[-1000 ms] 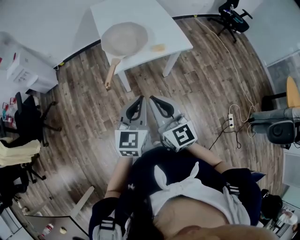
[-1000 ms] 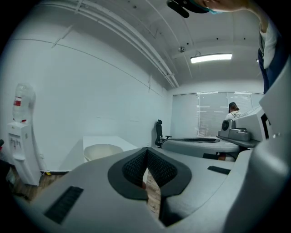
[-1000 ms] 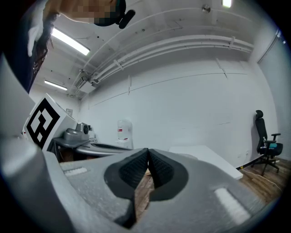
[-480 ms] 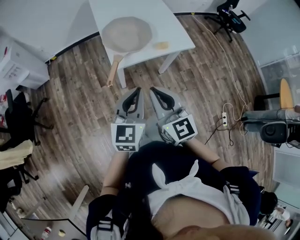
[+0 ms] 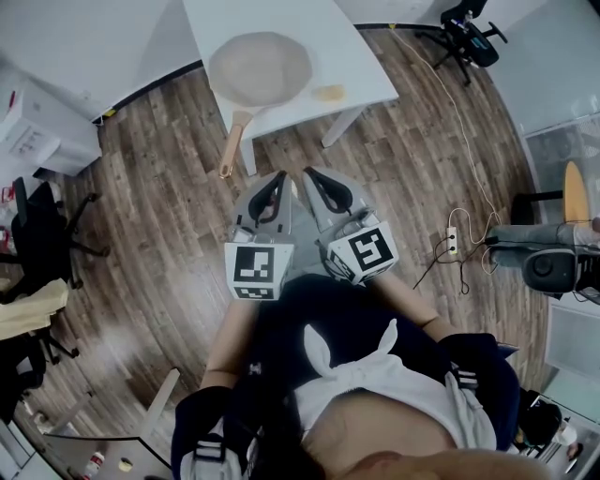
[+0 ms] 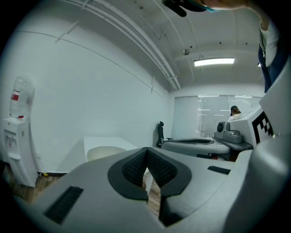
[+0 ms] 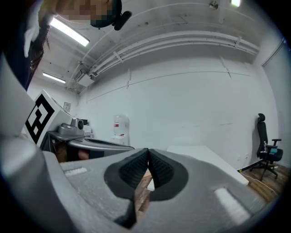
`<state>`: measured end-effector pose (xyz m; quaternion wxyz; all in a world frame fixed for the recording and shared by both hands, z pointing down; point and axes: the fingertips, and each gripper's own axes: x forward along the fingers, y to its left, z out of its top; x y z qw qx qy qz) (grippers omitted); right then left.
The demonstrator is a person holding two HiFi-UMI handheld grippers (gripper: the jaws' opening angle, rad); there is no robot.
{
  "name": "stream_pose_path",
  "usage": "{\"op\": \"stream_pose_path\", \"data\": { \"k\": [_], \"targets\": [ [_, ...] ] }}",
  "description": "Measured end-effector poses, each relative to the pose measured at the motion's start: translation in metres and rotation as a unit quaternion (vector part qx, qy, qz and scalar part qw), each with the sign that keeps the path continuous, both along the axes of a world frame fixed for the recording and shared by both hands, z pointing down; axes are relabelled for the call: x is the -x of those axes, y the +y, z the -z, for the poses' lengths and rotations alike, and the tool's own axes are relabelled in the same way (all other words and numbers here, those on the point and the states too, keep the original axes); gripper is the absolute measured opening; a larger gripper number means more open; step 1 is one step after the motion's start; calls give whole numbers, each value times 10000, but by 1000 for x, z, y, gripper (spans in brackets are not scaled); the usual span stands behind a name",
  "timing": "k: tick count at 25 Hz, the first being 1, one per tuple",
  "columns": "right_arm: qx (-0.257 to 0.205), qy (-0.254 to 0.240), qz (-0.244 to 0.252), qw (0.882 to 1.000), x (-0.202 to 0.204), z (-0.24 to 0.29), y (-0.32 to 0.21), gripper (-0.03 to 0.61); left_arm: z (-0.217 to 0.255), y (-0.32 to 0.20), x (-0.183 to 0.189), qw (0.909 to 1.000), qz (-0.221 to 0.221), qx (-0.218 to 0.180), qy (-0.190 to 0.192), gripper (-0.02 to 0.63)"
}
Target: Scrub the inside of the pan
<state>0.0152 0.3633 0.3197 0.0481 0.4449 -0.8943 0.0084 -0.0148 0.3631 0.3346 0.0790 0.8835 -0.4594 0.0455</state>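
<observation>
**Both tongs closed and empty, pan waiting on the white table**

Seen from the head view, the left gripper (image 5: 277,180) and right gripper (image 5: 315,178) are held side by side in front of the person's body, over open floor. Each gripper's own view shows its ribbed pads pressed together with nothing between them.

At 12 o'clock from the grippers, well apart from them, stands a white table (image 5: 352,52). The pan (image 5: 260,67) rests on its top. Its pale bowl faces up, and its wooden handle (image 5: 232,142) runs out past the table edge towards 7 o'clock. A small yellowish sponge (image 5: 328,93) lies on the tabletop at 4 o'clock from the pan, near it but not touching.

The floor (image 5: 412,178) is dark wood-look planking. A black office chair (image 5: 467,26) stands at 1 o'clock. A white power strip (image 5: 451,242) with a trailing cable lies at 3 o'clock, and a white cabinet (image 5: 37,131) sits at 10 o'clock. The walls are plain white, and a water dispenser (image 6: 17,132) stands against one at 9 o'clock in the left gripper view.
</observation>
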Motion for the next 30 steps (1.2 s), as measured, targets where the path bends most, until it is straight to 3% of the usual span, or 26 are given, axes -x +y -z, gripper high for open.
{"op": "stream_pose_path", "data": {
  "k": [7, 20, 30],
  "targets": [
    [126, 37, 342, 9993, -1, -9, -42, -1, -8, -46, -2, 9998, 37, 159, -109, 5],
    [606, 249, 306, 9974, -27, -40, -165, -1, -45, -155, -10, 9973, 1, 679, -280, 5],
    [1260, 509, 798, 9875, -39, -81, -229, 0, -71, -218, -26, 9931, -184, 1092, -391, 5]
  ]
}}
